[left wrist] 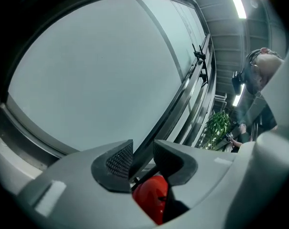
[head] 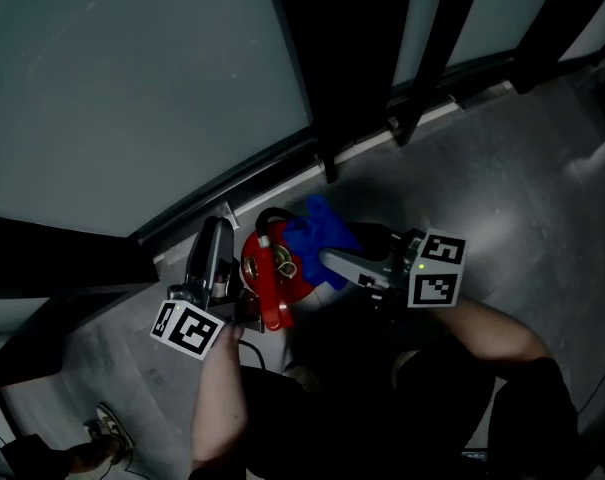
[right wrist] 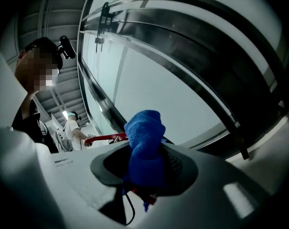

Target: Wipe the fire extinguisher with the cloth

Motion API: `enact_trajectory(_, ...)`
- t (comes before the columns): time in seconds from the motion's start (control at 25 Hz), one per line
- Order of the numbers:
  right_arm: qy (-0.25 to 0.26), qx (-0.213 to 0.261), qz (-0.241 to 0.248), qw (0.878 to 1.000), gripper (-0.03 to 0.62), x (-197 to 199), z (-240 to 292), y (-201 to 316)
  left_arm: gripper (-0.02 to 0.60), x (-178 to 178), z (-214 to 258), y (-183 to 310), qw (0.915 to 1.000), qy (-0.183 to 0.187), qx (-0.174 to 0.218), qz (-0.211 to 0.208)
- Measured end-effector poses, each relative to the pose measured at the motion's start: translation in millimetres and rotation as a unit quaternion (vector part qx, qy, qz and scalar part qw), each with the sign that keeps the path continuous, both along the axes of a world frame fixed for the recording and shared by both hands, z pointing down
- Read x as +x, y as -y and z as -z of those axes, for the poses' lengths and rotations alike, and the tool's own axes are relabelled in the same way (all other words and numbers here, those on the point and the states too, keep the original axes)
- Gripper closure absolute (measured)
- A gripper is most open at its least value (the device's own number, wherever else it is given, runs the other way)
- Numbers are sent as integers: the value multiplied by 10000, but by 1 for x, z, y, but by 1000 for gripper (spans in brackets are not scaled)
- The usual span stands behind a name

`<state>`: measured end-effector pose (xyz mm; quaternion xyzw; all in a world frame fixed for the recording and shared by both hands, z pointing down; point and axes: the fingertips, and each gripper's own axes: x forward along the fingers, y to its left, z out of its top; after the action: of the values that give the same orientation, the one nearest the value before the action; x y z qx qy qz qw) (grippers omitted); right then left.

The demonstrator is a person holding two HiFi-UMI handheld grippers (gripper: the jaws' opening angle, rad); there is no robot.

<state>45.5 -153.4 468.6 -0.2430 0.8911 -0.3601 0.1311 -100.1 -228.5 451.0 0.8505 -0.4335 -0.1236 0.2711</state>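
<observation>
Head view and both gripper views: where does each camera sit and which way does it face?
Head view: on the person's head, looking steeply down at the fire extinguisher by the window; both forearms, left claw and right claw show.
Left gripper view: on the left claw, facing the window; its jaws stand apart, the fire extinguisher low between them.
Right gripper view: on the right claw, facing the window; its jaws pinch the cloth.
Shared: head and right gripper views both show the cloth.

Nothing readable here tbh: no words, brand names or numbers anywhere. The closest thing is the black-and-white square markers on the left gripper's cube (head: 189, 328) and the right gripper's cube (head: 434, 270), and those are just blocky patterns, not letters.
</observation>
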Motion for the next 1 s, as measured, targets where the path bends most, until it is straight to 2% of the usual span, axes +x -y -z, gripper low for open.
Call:
enact_trajectory(0.12,264,-429,-499,9975,450,10,-19,7,460,5,-3,-3,9997,220,-25,-109)
enact_trajectory(0.24,229,-1055,-931,9898,450,19,-46,15,459,10,-4,-4,9995,270,-30,-179)
enact_trajectory(0.32,125,-1530,-1028,9828,450,21,-69,14,460,11,-3,-5,9995,230,-23,-204)
enact_trajectory(0.44,525,-2163,-1035,9694,450,18,-90,10,460,12,-2,-6,9996,210,-42,-208)
enact_trajectory(0.52,738,-2283,-1001,9656,450,18,-93,11,459,12,-5,-6,9996,181,-111,-201)
enact_trajectory(0.6,698,-2268,-923,9671,450,17,-99,12,460,12,-7,-7,9995,181,-176,-192)
enact_trajectory(0.76,318,-2400,-839,9666,450,19,-136,4,459,10,-6,-10,9993,243,-256,-121)
enact_trajectory(1.0,-102,-2399,-887,9667,450,20,-178,2,460,6,-19,-22,9976,106,-679,74)
